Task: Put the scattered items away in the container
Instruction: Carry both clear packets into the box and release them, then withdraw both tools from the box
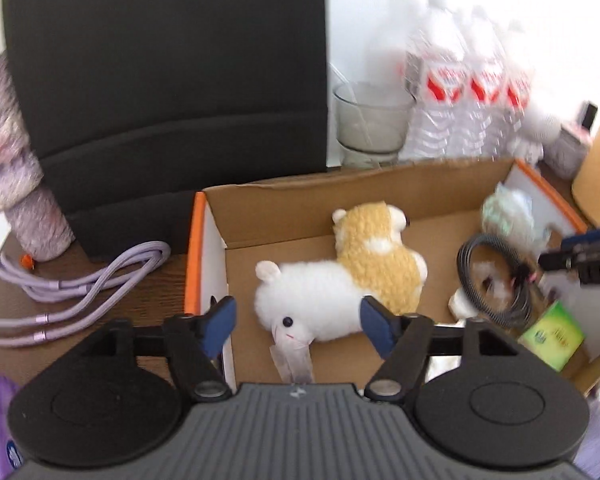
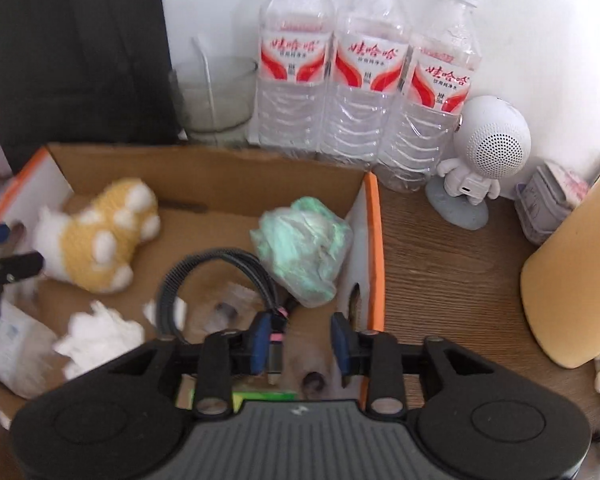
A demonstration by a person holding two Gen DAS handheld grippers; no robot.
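Below, white plush [image 1: 312, 300] loose between spread left claw [image 1: 298, 326]; black cable [image 2: 220, 280] just beyond parted right claw [image 2: 300, 344].

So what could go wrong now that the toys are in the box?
1. The white plush toy lies between the open left gripper fingers; pulling back carelessly might snag its tag and drag it out.
2. The black coiled cable sits right at the right gripper; a pad could catch it.
3. The purple cable lies outside the cardboard box, so it could be forgotten.
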